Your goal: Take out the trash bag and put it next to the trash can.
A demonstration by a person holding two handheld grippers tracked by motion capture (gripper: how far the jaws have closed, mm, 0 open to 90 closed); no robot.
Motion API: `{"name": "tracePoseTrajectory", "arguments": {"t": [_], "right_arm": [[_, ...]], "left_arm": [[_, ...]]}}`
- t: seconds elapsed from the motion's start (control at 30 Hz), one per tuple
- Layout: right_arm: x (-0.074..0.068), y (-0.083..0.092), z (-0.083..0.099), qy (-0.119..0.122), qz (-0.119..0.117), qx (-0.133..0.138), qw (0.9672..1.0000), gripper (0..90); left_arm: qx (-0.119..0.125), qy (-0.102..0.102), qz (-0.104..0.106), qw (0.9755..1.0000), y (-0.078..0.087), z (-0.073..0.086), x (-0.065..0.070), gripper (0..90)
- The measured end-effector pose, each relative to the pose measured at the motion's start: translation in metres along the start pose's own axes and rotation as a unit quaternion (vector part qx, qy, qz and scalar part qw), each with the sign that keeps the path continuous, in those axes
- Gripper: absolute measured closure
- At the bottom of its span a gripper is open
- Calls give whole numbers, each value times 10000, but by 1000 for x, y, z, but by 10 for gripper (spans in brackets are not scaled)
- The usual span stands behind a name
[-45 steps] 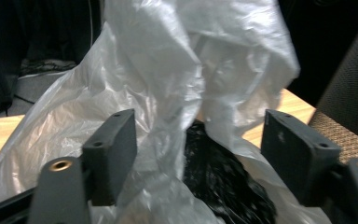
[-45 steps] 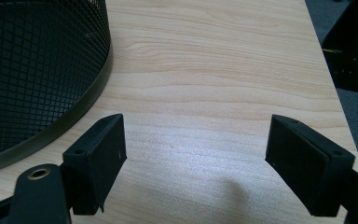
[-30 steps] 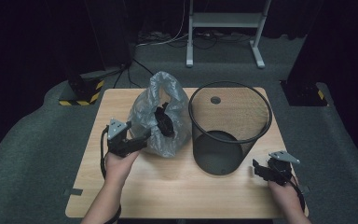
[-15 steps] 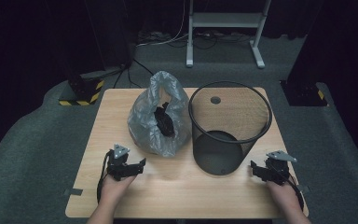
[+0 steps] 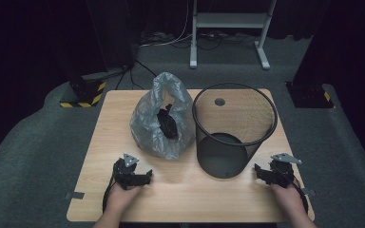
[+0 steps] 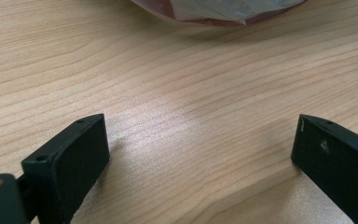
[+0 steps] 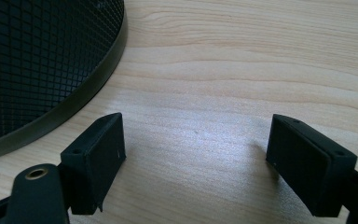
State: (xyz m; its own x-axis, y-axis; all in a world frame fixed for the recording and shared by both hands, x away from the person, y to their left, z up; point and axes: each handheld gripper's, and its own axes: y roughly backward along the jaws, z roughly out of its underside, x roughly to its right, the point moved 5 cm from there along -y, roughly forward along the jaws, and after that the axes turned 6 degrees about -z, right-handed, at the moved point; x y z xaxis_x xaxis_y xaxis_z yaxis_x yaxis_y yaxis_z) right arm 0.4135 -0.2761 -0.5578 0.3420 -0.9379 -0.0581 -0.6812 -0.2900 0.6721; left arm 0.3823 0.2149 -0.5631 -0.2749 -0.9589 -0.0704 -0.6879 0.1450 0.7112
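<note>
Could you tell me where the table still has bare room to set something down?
The widest bare patch on the table is the near strip between the left gripper and the right gripper. There is more along the left edge beside the plastic bag. The middle is crowded: the bag stands close against the mesh bin.

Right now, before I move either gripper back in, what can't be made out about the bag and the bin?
- Grey translucent plastic bag: the dark contents are unidentifiable in the high view, blurred by the film; the left gripper view's top edge cuts the bag off.
- Black wire-mesh wastebasket: its far outer wall is hidden in the high view; the right gripper view's edge crops it.
</note>
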Motion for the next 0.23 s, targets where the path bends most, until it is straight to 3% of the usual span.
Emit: {"name": "tracePoseTrajectory", "arguments": {"t": [0.23], "right_arm": [[-1, 0, 0, 31, -33, -11, 10000, 187]], "left_arm": [[4, -32, 26, 10000, 0, 0, 0, 42]]}}
